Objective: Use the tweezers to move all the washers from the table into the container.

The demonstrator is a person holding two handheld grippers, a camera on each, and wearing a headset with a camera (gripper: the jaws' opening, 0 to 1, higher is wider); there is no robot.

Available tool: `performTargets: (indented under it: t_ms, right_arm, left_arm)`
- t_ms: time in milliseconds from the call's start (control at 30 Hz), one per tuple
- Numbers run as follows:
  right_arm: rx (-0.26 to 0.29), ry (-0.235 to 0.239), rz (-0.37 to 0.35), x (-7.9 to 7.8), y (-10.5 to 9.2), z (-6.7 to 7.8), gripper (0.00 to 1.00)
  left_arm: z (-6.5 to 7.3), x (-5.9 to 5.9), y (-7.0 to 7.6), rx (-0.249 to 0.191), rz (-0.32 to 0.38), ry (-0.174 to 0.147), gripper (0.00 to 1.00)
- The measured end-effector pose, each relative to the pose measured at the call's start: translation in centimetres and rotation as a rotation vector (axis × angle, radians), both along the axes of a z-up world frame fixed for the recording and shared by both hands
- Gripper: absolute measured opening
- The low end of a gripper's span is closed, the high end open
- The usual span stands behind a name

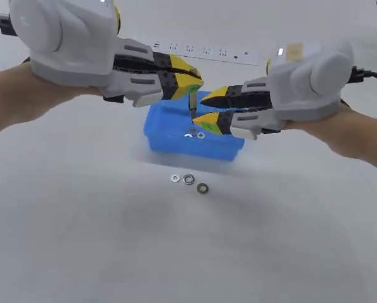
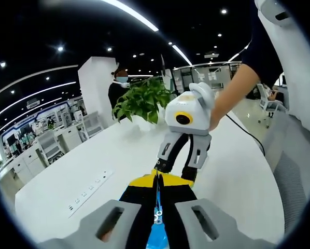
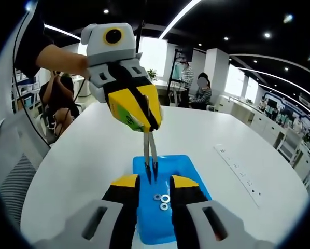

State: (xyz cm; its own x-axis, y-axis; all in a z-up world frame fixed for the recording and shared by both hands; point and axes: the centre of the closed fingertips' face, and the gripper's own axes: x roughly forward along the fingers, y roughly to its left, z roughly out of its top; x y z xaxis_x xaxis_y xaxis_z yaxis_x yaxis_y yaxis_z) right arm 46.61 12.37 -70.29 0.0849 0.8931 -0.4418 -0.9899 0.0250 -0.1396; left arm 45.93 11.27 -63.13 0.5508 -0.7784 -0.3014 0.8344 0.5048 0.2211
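head view: my left tool is pressed together on the thin metal tweezers, which point down into the blue plastic container on the white table. my right tool is spread, gripping nothing, just beside the tweezers. small silver washers lie inside the container; three loose washers lie on the table just in front of it.

left gripper view: my jaws pinch the tweezers between them, the right tool facing me.

right gripper view: my jaws stand apart over the container, the tweezers' tips hanging just ahead of the gap, above three washers inside.
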Motion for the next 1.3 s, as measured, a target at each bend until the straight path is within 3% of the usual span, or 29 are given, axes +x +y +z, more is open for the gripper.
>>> performTargets:
  t_ms: [167, 233, 300, 567, 767, 900, 1167, 1300]
  right_arm:
    - [0.037, 0.010, -0.034, -0.8, -0.9, 0.7, 0.26]
    - [0.042, 0.009, -0.042, -1.2, -1.4, 0.7, 0.27]
    - [0.036, 0.005, -0.046, -1.6, -1.8, 0.6, 0.28]
    - [0.038, -0.002, -0.089, -2.5, -3.9, 0.2, 0.34]
    - [0.037, -0.035, -0.116, -3.7, -5.7, 0.5, 0.44]
    - [0.051, -0.059, -0.107, -5.2, -6.1, 1.0, 0.48]
    - [-0.067, -0.164, -0.021, -8.8, -7.0, -1.1, 0.55]
    - [-0.037, -0.105, -0.068, -9.6, -7.8, -1.4, 0.58]
  left_arm:
    - [0.3, -1.3, 0.1, -0.003, 0.024, -0.013, 0.05]
    - [0.1, -2.1, 0.0, -0.015, 0.033, -0.004, 0.05]
    - [-0.2, -2.8, 0.0, 0.001, 0.042, 0.005, 0.05]
    - [0.2, -5.1, -1.8, -0.018, 0.051, 0.002, 0.05]
    - [-0.1, -5.7, -2.2, -0.021, 0.051, -0.009, 0.05]
    - [-0.9, -5.9, -2.0, -0.017, 0.060, 0.004, 0.05]
    - [-1.8, -6.6, -2.1, -0.026, 0.061, 0.008, 0.05]
    - [-2.6, -7.0, -2.1, -0.029, 0.057, 0.014, 0.05]
